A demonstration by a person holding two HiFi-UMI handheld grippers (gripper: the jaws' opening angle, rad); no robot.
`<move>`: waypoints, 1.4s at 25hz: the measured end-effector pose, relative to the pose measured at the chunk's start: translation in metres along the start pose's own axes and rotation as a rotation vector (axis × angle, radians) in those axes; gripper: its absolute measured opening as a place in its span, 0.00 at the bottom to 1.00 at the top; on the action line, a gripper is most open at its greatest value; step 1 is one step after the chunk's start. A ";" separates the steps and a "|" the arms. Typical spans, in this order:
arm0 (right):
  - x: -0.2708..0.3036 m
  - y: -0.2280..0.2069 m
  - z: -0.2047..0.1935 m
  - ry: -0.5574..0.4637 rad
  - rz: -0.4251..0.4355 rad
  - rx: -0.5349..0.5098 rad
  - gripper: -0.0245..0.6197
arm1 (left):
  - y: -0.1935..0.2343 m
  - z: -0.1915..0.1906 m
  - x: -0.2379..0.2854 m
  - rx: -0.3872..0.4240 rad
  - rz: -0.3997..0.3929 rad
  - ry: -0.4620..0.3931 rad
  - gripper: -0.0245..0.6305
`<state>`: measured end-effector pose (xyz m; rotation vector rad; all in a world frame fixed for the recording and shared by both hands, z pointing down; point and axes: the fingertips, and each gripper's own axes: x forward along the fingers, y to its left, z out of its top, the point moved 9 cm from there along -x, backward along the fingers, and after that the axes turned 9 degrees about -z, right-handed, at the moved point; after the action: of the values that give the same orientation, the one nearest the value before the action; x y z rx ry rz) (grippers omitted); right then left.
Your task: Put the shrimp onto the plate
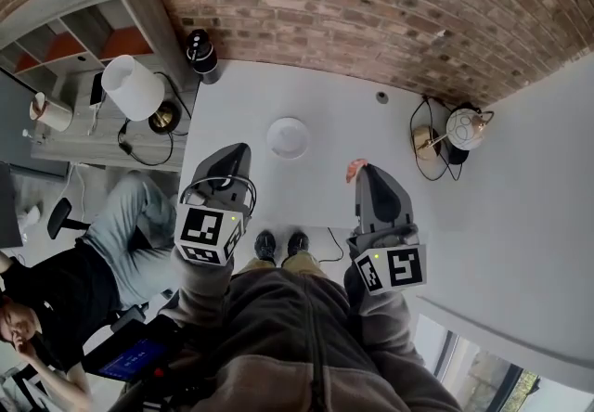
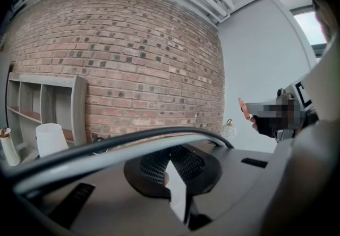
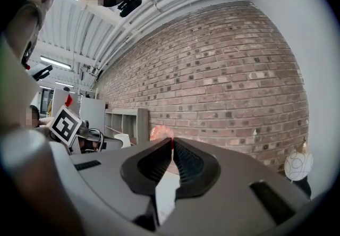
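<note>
A pink-orange shrimp sticks out from the tips of my right gripper, which is shut on it above the near part of the white table. In the right gripper view the shrimp shows just past the closed jaws of that gripper. The round white plate lies on the table, ahead and to the left of the shrimp. My left gripper hovers at the table's near left, shut with nothing in it. The left gripper view also catches the shrimp at right.
A white-shaded lamp and a dark cylinder stand at the table's far left. A wire globe lamp with its cable sits far right, and a small grey disc lies near the brick wall. A seated person is at lower left.
</note>
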<state>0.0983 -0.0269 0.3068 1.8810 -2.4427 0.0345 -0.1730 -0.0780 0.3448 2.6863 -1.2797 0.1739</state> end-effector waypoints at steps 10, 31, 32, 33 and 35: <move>0.026 -0.019 -0.029 0.063 0.088 0.018 0.05 | 0.001 -0.020 0.017 -0.035 0.090 0.064 0.04; 0.093 -0.021 -0.120 0.326 0.173 0.091 0.05 | 0.030 -0.111 0.048 -0.198 0.145 0.302 0.04; 0.096 -0.021 -0.123 0.335 0.175 0.096 0.05 | 0.031 -0.113 0.050 -0.203 0.143 0.309 0.04; 0.099 -0.021 -0.127 0.344 0.176 0.099 0.05 | 0.032 -0.116 0.052 -0.208 0.140 0.314 0.04; 0.105 -0.020 -0.133 0.361 0.180 0.097 0.05 | 0.033 -0.119 0.056 -0.219 0.133 0.326 0.04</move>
<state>0.0953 -0.1259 0.4454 1.5183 -2.3795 0.4654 -0.1678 -0.1173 0.4744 2.2767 -1.2895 0.4410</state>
